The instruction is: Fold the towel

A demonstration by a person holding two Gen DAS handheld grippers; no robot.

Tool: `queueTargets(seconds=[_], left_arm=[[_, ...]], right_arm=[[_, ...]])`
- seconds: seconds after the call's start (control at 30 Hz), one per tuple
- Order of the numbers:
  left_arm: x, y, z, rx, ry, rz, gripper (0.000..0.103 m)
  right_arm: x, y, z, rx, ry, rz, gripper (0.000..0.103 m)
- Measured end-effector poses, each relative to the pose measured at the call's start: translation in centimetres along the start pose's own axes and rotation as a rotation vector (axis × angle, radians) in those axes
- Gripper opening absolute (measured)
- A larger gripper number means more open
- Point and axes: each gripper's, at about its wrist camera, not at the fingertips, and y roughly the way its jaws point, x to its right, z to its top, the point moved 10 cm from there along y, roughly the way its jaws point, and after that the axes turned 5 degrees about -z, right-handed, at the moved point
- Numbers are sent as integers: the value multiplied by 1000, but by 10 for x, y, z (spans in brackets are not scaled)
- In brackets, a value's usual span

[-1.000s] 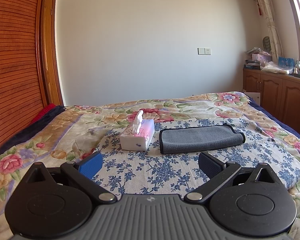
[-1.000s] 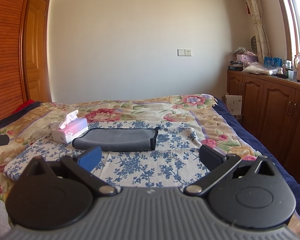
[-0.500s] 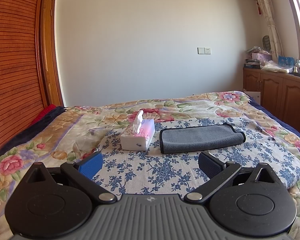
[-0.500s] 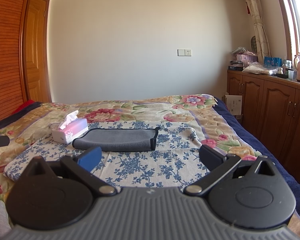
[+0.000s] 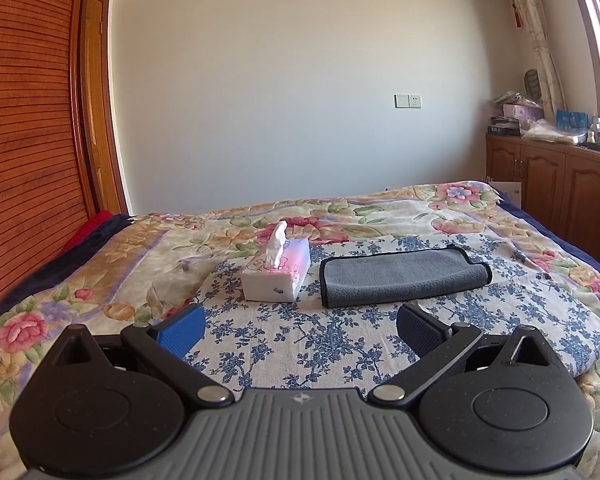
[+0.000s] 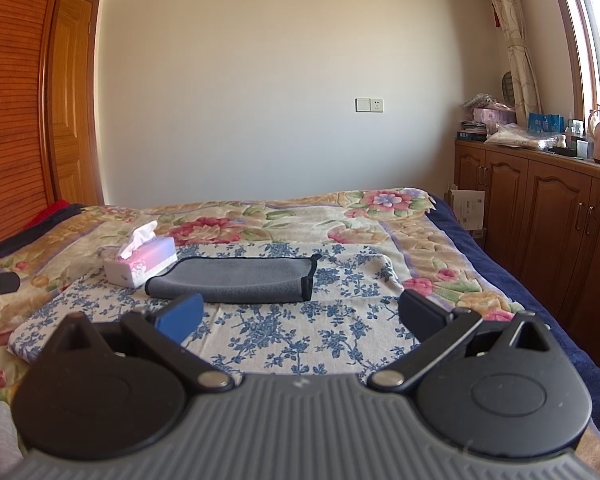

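A grey towel (image 5: 404,277) with black trim lies folded into a long strip on the blue-flowered cloth (image 5: 320,340) spread on the bed. It also shows in the right wrist view (image 6: 236,280). My left gripper (image 5: 300,326) is open and empty, held above the cloth, well short of the towel. My right gripper (image 6: 300,316) is open and empty, also short of the towel, nearer its right end.
A white and pink tissue box (image 5: 278,270) stands just left of the towel, also in the right wrist view (image 6: 142,258). Wooden cabinets (image 6: 540,216) with clutter on top run along the right. A slatted wooden wardrobe (image 5: 24,140) stands at the left.
Both grippers have hardly moved; the left view has drifted very slightly. Both stay open and the towel lies untouched.
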Motion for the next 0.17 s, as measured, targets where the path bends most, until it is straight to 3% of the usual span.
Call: queueTargets(seconds=[0.17], left_arm=[[0,0,0,0,1,0,103]], right_arm=[[0,0,0,0,0,0,103]])
